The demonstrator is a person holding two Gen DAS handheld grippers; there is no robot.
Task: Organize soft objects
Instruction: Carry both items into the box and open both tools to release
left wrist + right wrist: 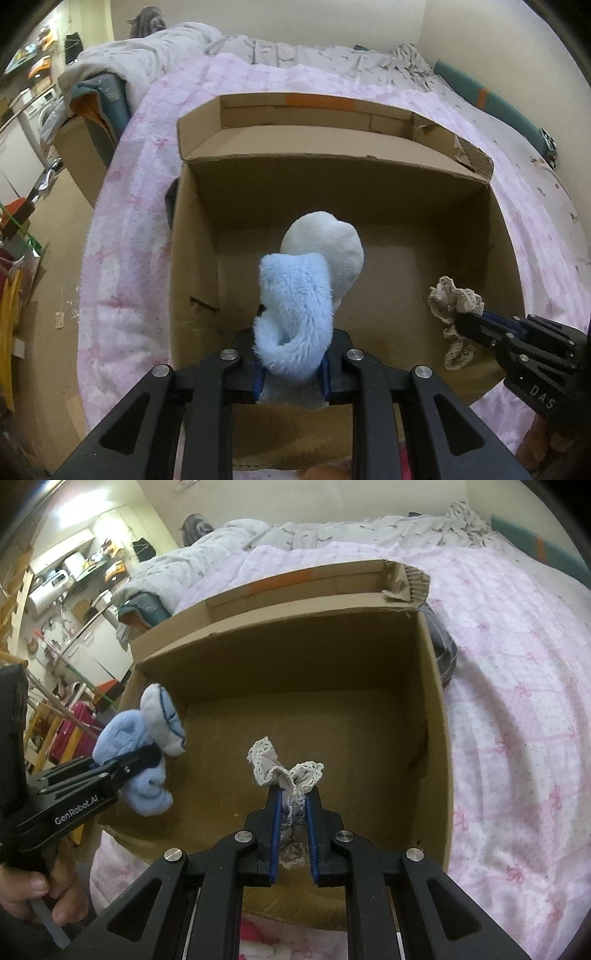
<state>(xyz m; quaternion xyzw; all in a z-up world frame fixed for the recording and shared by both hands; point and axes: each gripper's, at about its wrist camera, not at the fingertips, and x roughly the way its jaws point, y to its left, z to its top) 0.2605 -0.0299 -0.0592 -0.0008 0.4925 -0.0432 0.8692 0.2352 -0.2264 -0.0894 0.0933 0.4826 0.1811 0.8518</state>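
An open cardboard box (pixel 195 258) (pixel 436 716) sits on a bed with a pink quilt. My left gripper (pixel 291 365) is shut on a fluffy blue and white plush toy (pixel 299 295) and holds it over the box interior; the plush toy also shows at the left of the right wrist view (pixel 147 753). My right gripper (pixel 293 797) is shut on a beige lace-edged cloth (pixel 284 771) and holds it above the box floor. That cloth (pixel 452 299) and the right gripper (pixel 461 319) show at the right of the left wrist view.
The pink quilt (pixel 517 709) surrounds the box. A crumpled grey-white duvet (pixel 147 59) lies at the bed's far end. A dark cloth (pixel 443 653) lies beside the box's right wall. Cluttered floor and furniture (pixel 22 258) lie left of the bed.
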